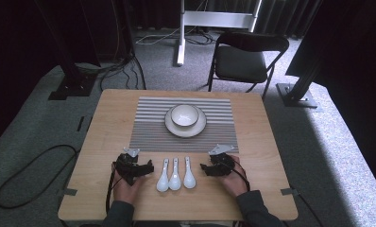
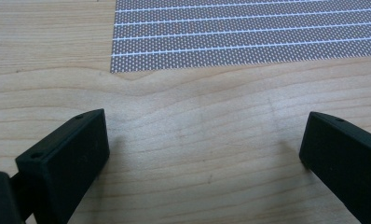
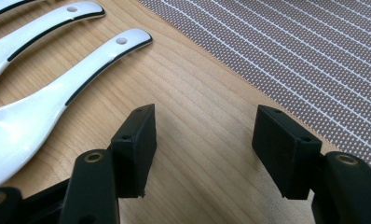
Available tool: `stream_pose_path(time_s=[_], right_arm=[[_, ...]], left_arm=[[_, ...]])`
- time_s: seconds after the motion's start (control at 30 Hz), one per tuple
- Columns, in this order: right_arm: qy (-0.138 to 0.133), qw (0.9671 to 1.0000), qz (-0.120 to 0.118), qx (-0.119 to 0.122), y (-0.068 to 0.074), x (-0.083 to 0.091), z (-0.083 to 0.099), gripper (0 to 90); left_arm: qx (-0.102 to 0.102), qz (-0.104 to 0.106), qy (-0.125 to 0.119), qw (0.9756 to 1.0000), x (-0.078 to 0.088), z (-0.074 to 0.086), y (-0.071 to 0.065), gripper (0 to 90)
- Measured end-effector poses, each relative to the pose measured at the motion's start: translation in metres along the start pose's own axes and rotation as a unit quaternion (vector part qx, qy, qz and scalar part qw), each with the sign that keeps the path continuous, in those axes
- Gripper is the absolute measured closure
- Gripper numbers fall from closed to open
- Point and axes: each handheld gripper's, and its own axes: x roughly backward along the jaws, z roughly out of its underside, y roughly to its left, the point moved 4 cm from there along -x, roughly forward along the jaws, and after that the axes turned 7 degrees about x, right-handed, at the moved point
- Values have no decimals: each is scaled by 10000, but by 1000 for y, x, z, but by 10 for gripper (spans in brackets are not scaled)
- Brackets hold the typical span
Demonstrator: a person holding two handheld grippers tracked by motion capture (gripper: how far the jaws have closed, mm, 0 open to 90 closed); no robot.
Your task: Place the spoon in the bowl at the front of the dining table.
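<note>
looking down at the table (image 1: 106,118), it was a light wood top with clear grain, and three glossy white ceramic soup spoons (image 1: 175,174) lay side by side near its front edge, bowls toward the person, handles pointing at the mat. each handle had a small hole at the tip and a thin dark line along its rim. one woven placemat (image 1: 148,127) with grey and white stripes sat in the middle of the table, dotted weave up close, and on it was one round pale plate (image 1: 199,127) with one white bowl (image 1: 184,115) in it. the left gripper (image 1: 146,168) rested on the wood just left of the spoons, its blocky black jaws well apart with only bare wood between them. the right gripper (image 1: 206,168) sat just right of the spoons, jaws spread wide too, nothing in them, the nearest spoon (image 3: 58,88) lying just beside its left jaw. one black folding chair (image 1: 245,59) stood on the grey carpet past the far edge.
</note>
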Motion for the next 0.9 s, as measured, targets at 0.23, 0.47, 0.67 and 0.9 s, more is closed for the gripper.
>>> stream_pose_path(time_s=[0.23, 0.47, 0.67, 0.9], right_arm=[[-4, 10000, 18, -13, 0, 0, 0, 385], [-24, 10000, 34, -23, 1, 0, 0, 388], [-30, 9999, 71, 68, 3, 1, -1, 415], [-182, 9998, 84, 52, 4, 8, -6, 418]], left_arm=[[48, -59, -4, 10000, -1, 0, -9, 17], [71, -65, -13, 10000, -1, 0, -10, 17], [69, -65, -14, 10000, -1, 0, -10, 17], [75, -63, -17, 10000, -1, 0, -10, 17]])
